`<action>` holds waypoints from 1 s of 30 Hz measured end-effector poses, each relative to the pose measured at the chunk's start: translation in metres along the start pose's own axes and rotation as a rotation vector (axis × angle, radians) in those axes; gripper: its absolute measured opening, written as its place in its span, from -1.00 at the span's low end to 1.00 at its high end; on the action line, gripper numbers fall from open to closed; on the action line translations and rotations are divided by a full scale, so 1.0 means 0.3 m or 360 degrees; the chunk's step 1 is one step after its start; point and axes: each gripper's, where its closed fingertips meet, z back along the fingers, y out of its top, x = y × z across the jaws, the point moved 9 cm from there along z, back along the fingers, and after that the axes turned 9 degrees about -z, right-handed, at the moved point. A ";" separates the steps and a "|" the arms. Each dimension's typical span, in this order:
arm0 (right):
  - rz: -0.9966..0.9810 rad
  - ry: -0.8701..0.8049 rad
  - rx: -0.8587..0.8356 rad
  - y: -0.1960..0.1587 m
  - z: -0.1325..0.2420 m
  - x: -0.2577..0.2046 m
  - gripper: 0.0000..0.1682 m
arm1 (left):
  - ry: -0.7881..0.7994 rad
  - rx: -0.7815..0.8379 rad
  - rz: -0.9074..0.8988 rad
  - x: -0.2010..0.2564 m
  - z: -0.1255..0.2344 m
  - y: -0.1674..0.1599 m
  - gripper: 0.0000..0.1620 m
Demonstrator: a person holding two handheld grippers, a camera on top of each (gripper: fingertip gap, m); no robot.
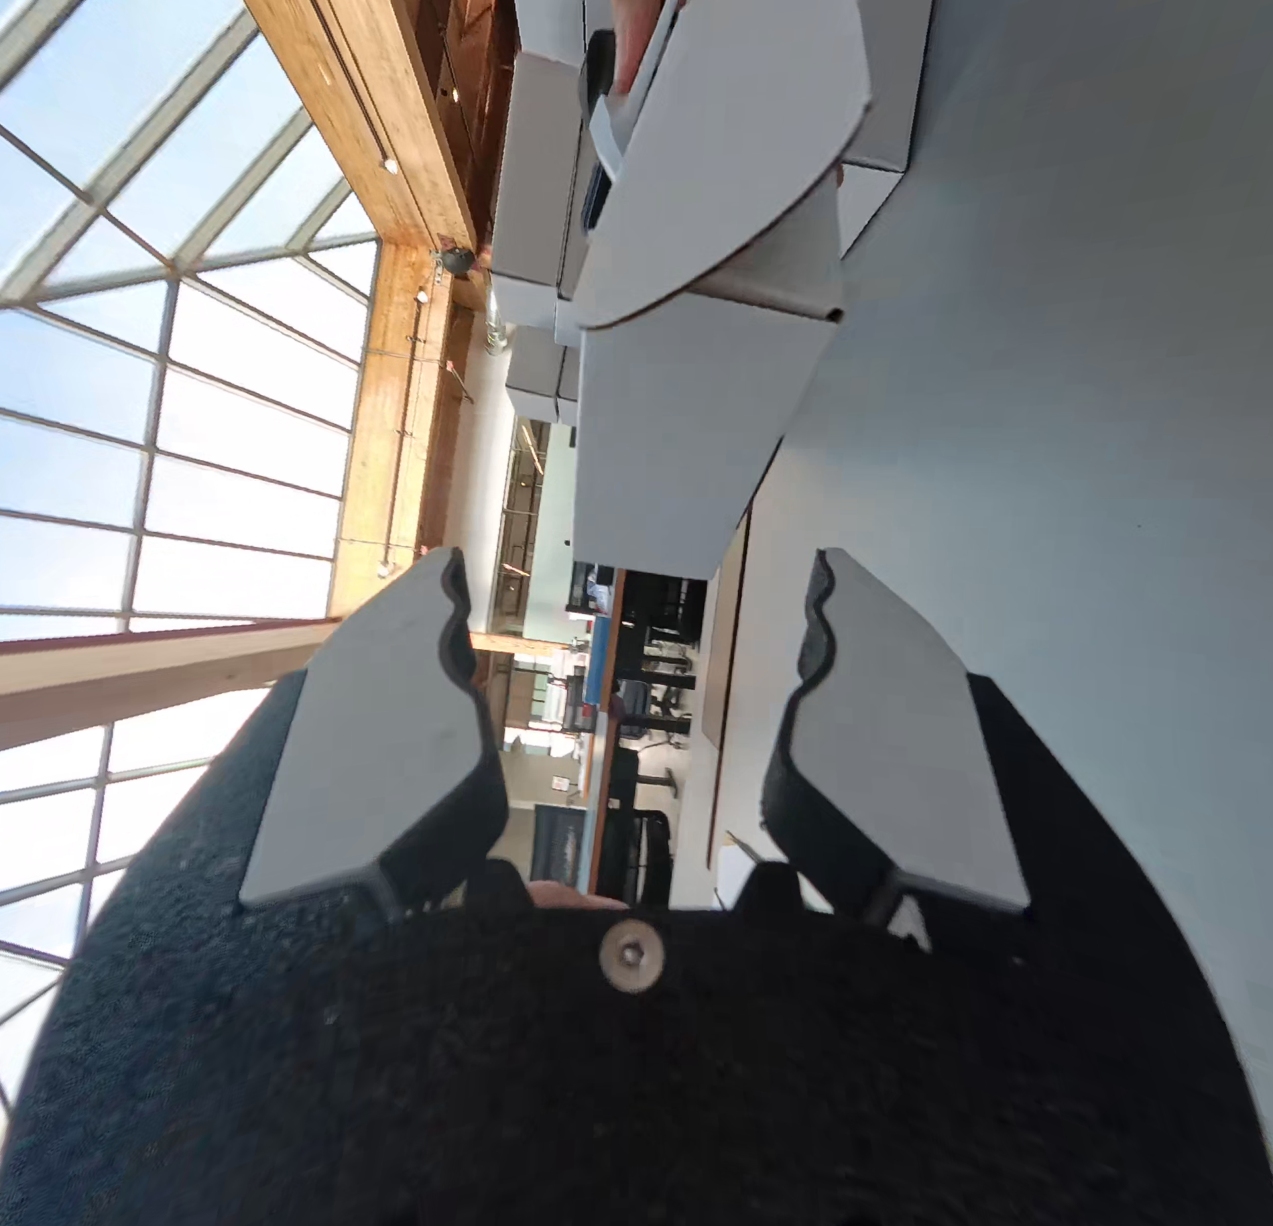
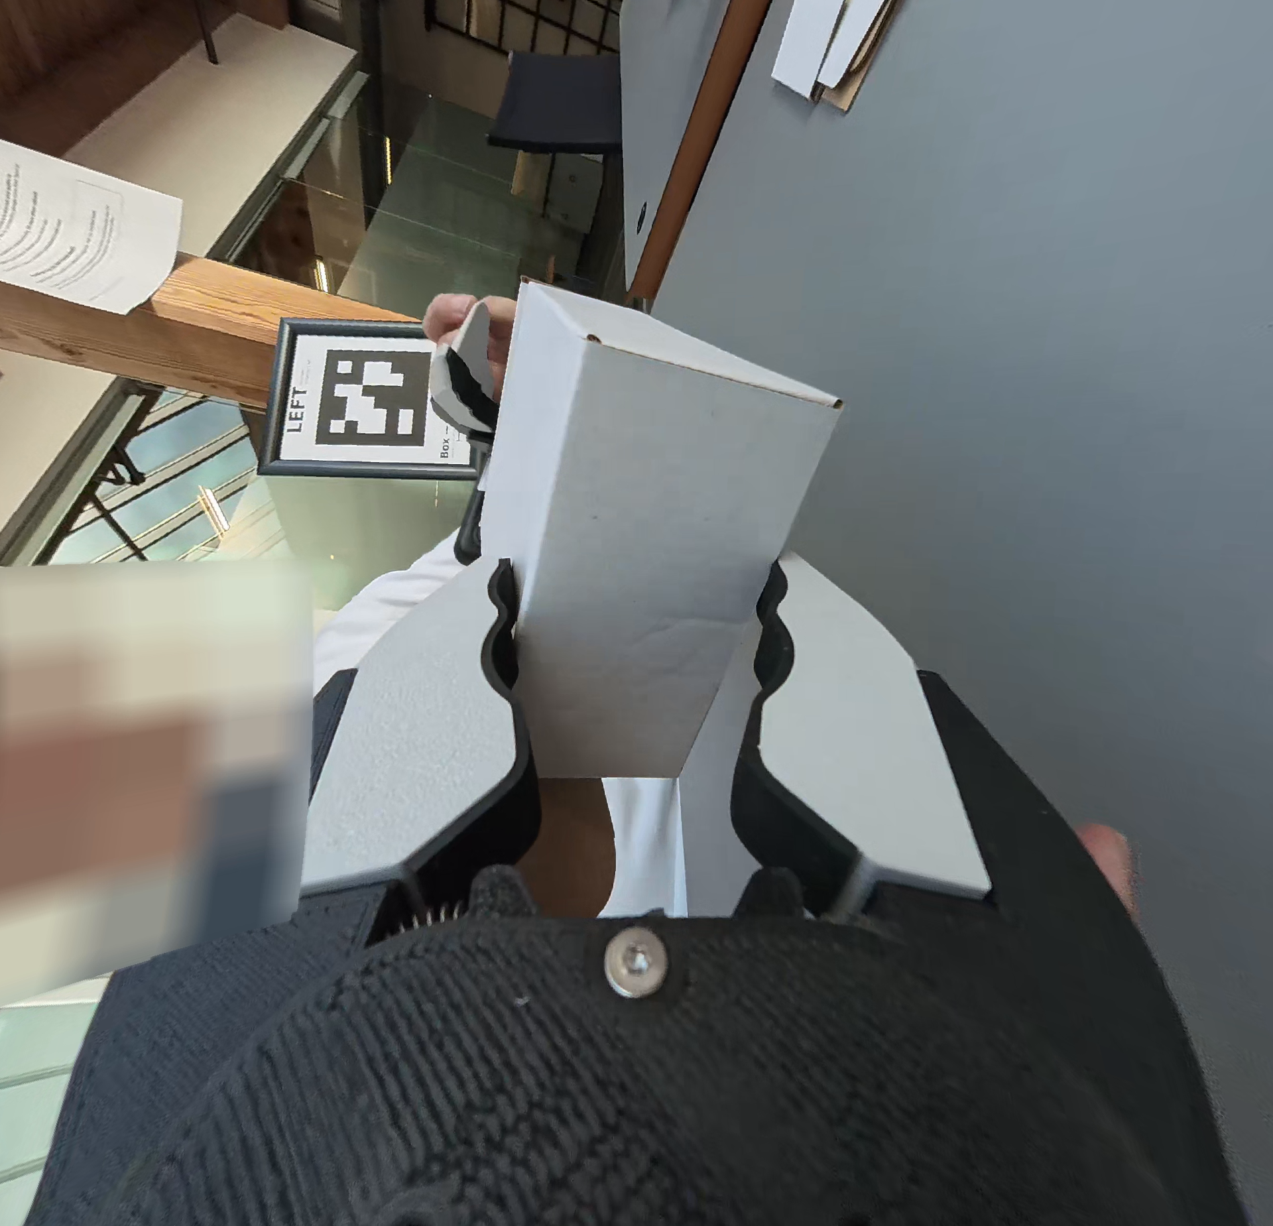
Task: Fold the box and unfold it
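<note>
A white cardboard box is folded into a tall shape, and my right gripper is shut on its near end, with a finger on each side. In the left wrist view the box hangs just past my left gripper, which is open and empty. A rounded flap stands open at the box's far end, where the right gripper's fingers and a hand show. In the right wrist view one of the left gripper's fingers shows beside the box's far left side.
A grey table lies to the right in both views. Flat box blanks lie at its far end. A stack of white boxes stands behind the held box. A framed marker sign and a paper sheet are at the left.
</note>
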 end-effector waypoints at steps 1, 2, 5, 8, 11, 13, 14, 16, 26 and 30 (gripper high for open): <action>0.0011 -0.0007 -0.0005 -0.003 -0.006 -0.003 -0.18 | 0.0048 0.0060 -0.0127 0.012 0.001 0.022 0.12; 0.0016 -0.0015 -0.0009 -0.006 -0.013 -0.006 -0.18 | 0.0097 0.0128 -0.0264 0.022 0.003 0.046 0.10; 0.0029 0.0000 -0.0046 -0.018 -0.035 -0.013 -0.18 | 0.0125 0.0250 -0.0501 0.039 -0.006 0.101 0.11; 0.0025 -0.0005 -0.0081 -0.028 -0.051 -0.015 -0.18 | 0.0114 0.0308 -0.0529 0.040 -0.023 0.130 0.11; 0.0025 0.0006 -0.0121 -0.040 -0.066 -0.019 -0.18 | 0.0092 0.0338 -0.0604 0.042 -0.036 0.149 0.06; 0.0023 -0.0034 -0.0140 -0.048 -0.073 -0.014 -0.18 | 0.0096 0.0377 -0.0629 0.045 -0.037 0.156 -0.11; 0.0020 -0.0035 -0.0149 -0.052 -0.074 -0.010 -0.18 | 0.0085 0.0399 -0.0635 0.049 -0.034 0.161 -0.11; 0.0019 -0.0036 -0.0158 -0.061 -0.072 -0.001 -0.18 | 0.0057 0.0393 -0.0642 0.055 -0.031 0.174 -0.12; 0.0330 0.0144 0.0368 -0.044 0.119 -0.081 0.07 | -0.0071 0.0246 0.0221 -0.111 -0.001 0.152 -0.17; 0.0719 -0.0056 0.0650 -0.073 0.198 -0.148 0.18 | -0.0303 0.0354 0.1205 -0.151 -0.014 0.032 -0.17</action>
